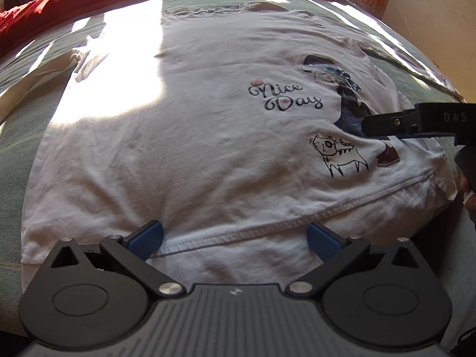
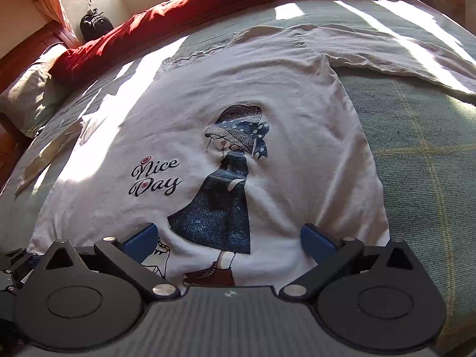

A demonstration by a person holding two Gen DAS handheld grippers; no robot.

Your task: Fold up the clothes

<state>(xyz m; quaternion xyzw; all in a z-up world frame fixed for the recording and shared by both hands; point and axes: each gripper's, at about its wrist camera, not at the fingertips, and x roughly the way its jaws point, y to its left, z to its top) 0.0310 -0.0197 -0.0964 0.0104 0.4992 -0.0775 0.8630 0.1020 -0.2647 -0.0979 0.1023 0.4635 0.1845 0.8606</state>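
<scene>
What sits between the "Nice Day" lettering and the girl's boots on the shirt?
A cartoon cat print on the white shirt, between lettering and boots; left wrist view.

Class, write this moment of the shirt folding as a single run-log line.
stage: pre-fold | white T-shirt: flat on bed, print up | left gripper: open at hem | right gripper: open above print

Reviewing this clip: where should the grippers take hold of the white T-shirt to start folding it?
Probably at the stitched bottom hem, coming in low from the near edge. The T-shirt lies flat, print up, on the bed, hem toward both open grippers, one near each corner.
</scene>
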